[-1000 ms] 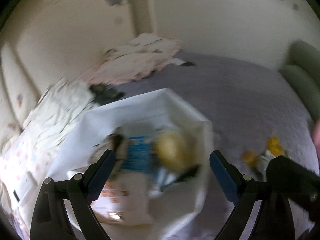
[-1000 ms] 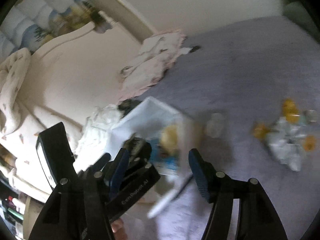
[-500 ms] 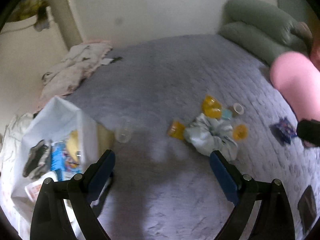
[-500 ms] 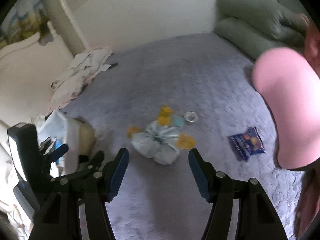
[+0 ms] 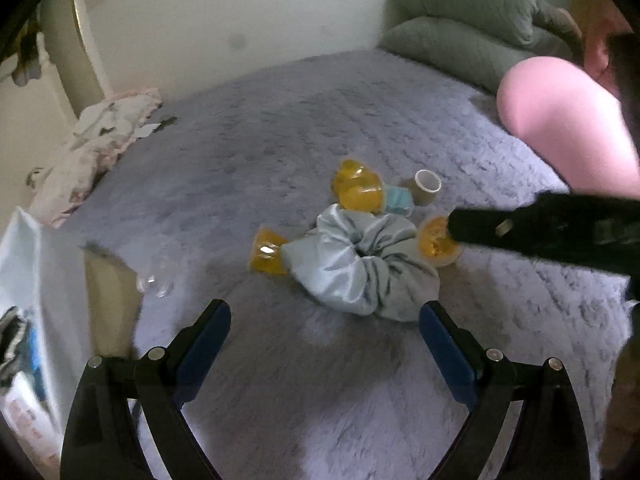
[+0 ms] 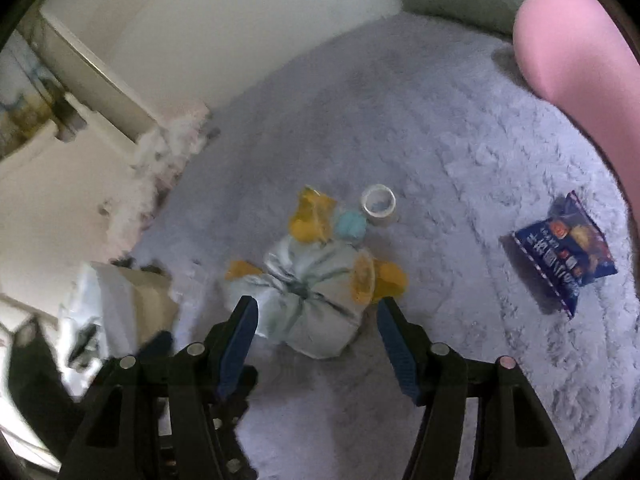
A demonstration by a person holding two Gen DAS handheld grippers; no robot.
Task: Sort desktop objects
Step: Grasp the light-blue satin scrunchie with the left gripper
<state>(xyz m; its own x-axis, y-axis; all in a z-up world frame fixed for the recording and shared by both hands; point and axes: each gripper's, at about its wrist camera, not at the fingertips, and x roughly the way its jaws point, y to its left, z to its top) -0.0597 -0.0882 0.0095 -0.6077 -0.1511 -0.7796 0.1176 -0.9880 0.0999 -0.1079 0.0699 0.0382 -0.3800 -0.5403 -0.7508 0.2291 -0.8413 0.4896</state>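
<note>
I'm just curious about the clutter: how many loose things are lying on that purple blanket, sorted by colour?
Yellow-orange jelly cups: 3
Pale blue satin scrunchie: 1
Teal item, too blurred to name: 1
Tape roll, white-rimmed: 1
Dark blue snack packet: 1
Clear cup near the box: 1
Total: 8

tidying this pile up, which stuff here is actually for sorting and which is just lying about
For sorting:
- pale blue scrunchie
- yellow jelly cups
- tape roll
- small teal item
- blue snack packet
- white bin

Just lying about:
- green pillows
- crumpled floral cloth
- grey blanket
</note>
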